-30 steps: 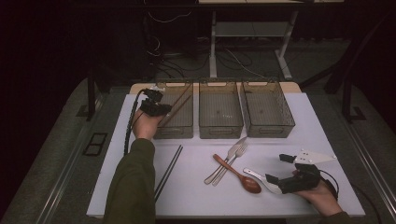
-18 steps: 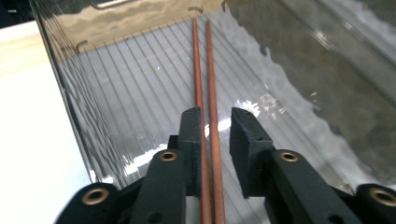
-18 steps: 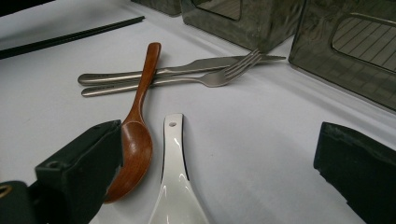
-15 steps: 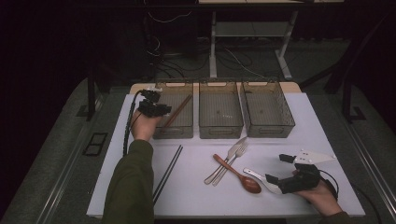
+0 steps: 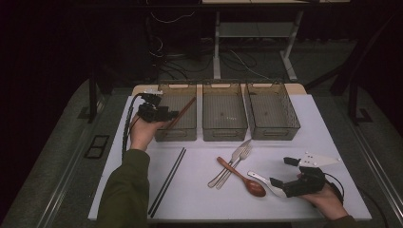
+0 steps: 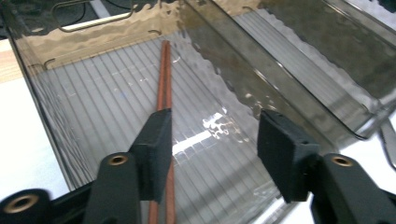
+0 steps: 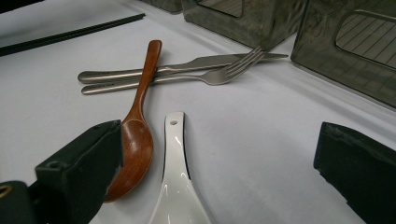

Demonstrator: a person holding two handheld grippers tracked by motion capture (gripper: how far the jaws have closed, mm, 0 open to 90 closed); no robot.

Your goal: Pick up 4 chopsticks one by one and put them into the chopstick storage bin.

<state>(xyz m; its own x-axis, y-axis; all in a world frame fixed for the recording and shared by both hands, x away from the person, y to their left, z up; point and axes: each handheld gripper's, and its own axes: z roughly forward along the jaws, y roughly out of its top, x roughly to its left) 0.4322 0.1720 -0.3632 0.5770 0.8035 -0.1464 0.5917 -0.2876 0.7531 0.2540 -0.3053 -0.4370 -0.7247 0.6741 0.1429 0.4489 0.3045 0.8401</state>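
A pair of brown chopsticks [image 5: 184, 110] [image 6: 163, 70] lies slanted in the left clear bin [image 5: 189, 134]. My left gripper [image 5: 170, 114] [image 6: 212, 135] hovers over that bin's near left corner. Its jaws have just been opening; the chopsticks run past the left pad [image 6: 158, 144], no longer pinched, and the gap is otherwise empty. My right gripper [image 5: 280, 172] [image 7: 219, 158] rests open at the table's front right. A white ceramic spoon [image 5: 263, 182] [image 7: 175, 186] lies between its jaws, untouched. A wooden spoon [image 5: 243, 178] [image 7: 137, 135] lies just left of it.
Middle bin [image 5: 224, 132] and right bin [image 5: 274, 132] stand in a row beside the left one. A steel knife and fork [image 5: 233, 164] [image 7: 187, 74] lie mid-table. Black chopsticks [image 5: 167, 180] [image 7: 70, 33] lie at front left on the white table [image 5: 204, 199].
The left gripper's jaws went from shut on the brown chopsticks to open, and the chopsticks now rest in the left bin. The left hand drew back slightly. The right hand stayed still.
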